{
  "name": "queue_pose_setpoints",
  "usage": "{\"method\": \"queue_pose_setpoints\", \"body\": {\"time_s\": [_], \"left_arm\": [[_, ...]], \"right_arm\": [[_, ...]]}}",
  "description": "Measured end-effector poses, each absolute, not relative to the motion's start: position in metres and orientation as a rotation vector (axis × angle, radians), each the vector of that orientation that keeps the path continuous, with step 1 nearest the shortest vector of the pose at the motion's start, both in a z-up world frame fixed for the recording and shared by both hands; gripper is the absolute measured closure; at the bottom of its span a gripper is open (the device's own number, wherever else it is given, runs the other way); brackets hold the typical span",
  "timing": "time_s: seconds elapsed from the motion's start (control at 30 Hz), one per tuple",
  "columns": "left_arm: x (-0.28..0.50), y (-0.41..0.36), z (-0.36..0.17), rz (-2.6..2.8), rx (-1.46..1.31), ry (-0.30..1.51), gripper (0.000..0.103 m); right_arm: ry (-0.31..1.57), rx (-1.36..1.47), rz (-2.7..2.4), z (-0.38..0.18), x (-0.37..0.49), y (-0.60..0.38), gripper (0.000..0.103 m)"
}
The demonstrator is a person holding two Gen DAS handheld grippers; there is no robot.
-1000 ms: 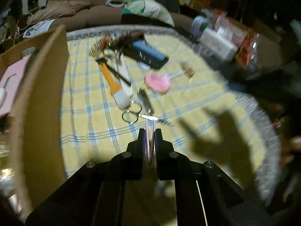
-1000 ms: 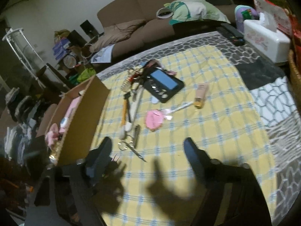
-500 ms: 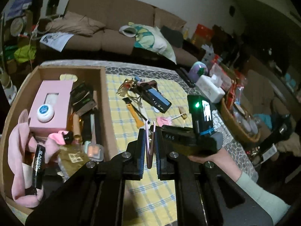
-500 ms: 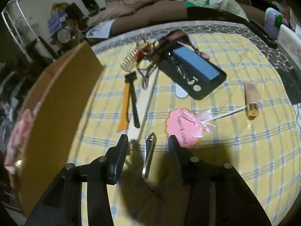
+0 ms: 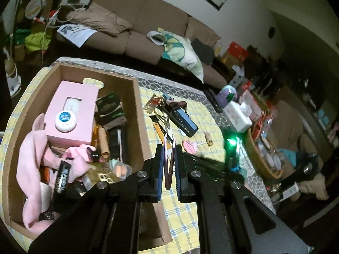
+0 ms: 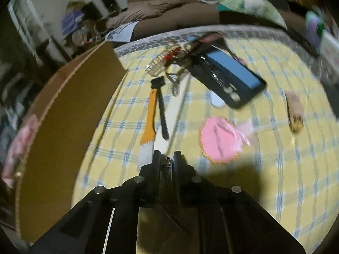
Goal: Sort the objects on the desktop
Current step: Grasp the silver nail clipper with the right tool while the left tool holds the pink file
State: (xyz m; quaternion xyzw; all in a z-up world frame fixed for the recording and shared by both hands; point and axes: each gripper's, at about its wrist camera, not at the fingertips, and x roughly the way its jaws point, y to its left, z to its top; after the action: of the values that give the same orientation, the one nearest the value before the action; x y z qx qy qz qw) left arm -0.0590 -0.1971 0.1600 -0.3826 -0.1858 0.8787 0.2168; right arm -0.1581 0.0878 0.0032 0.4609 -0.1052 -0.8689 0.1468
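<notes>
- The cardboard box [image 5: 139, 114] already holds many sorted things, a pink carton [image 5: 72, 114] among them.
- The left tongs [image 5: 168, 148] are clamped on pink tweezers [image 5: 168, 160], hanging just right of the box's near wall.
- The right tongs [image 6: 167, 158] have just closed on a small metal clipper [image 6: 168, 165], low on the cloth right of the box.
- Left to sort, right of the box: an orange brush [image 6: 149, 122], a blue-lidded case [image 6: 231, 72], a pink tag [image 6: 220, 141], a small tube [image 6: 293, 110].
- The bench [image 6: 275, 169] wears yellow checked cloth; a brown sofa [image 5: 135, 27] stands beyond the box.

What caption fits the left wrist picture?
Left gripper shut on pink tweezers beside a full cardboard box.
</notes>
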Motion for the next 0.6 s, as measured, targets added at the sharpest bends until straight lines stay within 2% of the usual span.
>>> {"method": "queue_pose_setpoints", "body": {"time_s": [0.13, 0.23, 0.3, 0.43, 0.6], "left_arm": [[-0.059, -0.208, 0.164, 2.436, -1.044, -0.562, 0.094], [-0.059, -0.213, 0.166, 2.431, -1.034, -0.588, 0.094], [-0.059, -0.216, 0.168, 2.432, -1.026, -0.606, 0.094], [-0.058, -0.219, 0.167, 2.438, -1.024, -0.617, 0.094], [-0.057, -0.217, 0.165, 2.431, -1.038, -0.603, 0.094]], "right_arm": [[-0.556, 1.27, -2.477, 0.017, -0.145, 0.121, 0.092], [-0.586, 1.206, -2.49, 0.042, -0.135, 0.129, 0.097], [-0.6, 1.154, -2.495, 0.059, -0.129, 0.13, 0.097], [-0.509, 1.129, -2.536, 0.08, -0.127, 0.117, 0.097], [-0.311, 1.321, -2.613, 0.055, -0.133, 0.11, 0.091]]}}
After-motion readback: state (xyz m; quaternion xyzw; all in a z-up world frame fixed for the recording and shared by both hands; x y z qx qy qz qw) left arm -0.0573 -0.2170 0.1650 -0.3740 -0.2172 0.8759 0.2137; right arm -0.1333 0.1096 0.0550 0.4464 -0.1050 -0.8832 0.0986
